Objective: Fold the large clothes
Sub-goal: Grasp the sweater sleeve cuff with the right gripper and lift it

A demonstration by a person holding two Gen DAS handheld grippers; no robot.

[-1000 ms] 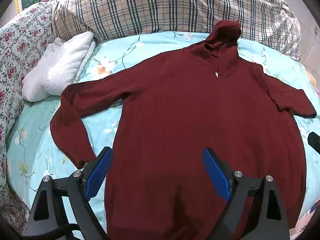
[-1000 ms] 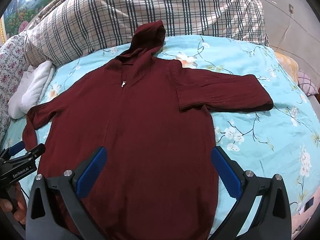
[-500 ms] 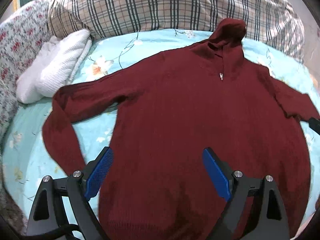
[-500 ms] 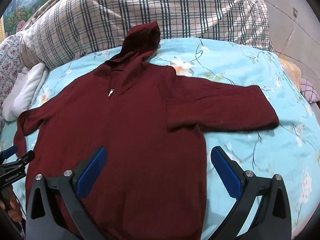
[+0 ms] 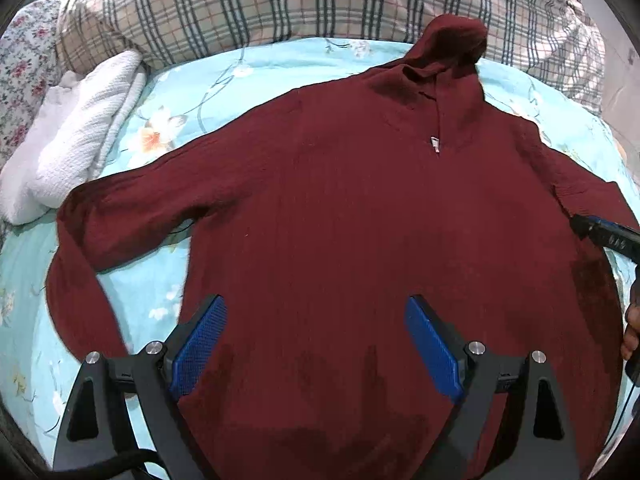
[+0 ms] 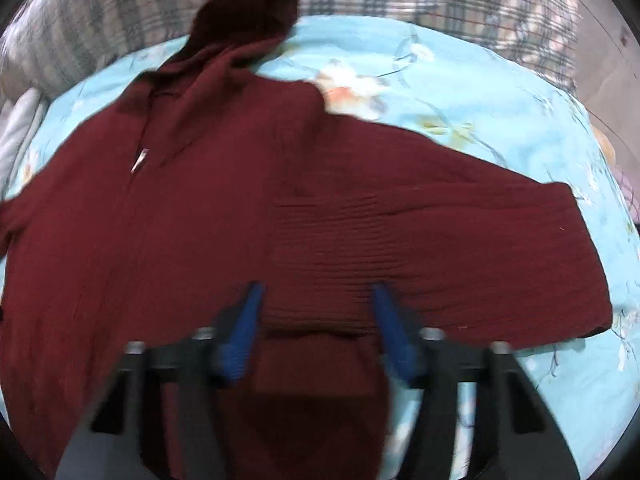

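- The bed point(image 5: 248, 68) is covered with a light blue flowered sheet and carries everything else.
- A plaid quilt point(image 5: 280, 4) is bunched along the far edge of the bed; a flowered pillow point(image 5: 24, 64) sits at the far left.
- The dark red hooded sweater point(image 5: 360, 220) lies spread flat, front up, in the middle of the sheet. Its hood point(image 5: 452, 40) rests against the plaid quilt, and a small zipper pull point(image 5: 435, 145) shows at the neck.
- One sleeve point(image 6: 460, 240) stretches out straight to the right across the sheet. The other sleeve point(image 5: 100, 220) runs left, then bends back toward the camera.
- A folded white towel point(image 5: 76, 136) lies just beside the bent sleeve's elbow, near the flowered pillow.
- The left claw point(image 5: 316, 340) hangs over the lower body of the sweater, its blue pads spread wide with nothing between them.
- The right claw point(image 6: 318, 328) is over the spot where the straight sleeve meets the body. The view is blurred, but its blue pads point(image 6: 244, 328) stand apart, narrower than the left pair, with ribbed sleeve fabric seen between them; whether they touch the cloth cannot be told.
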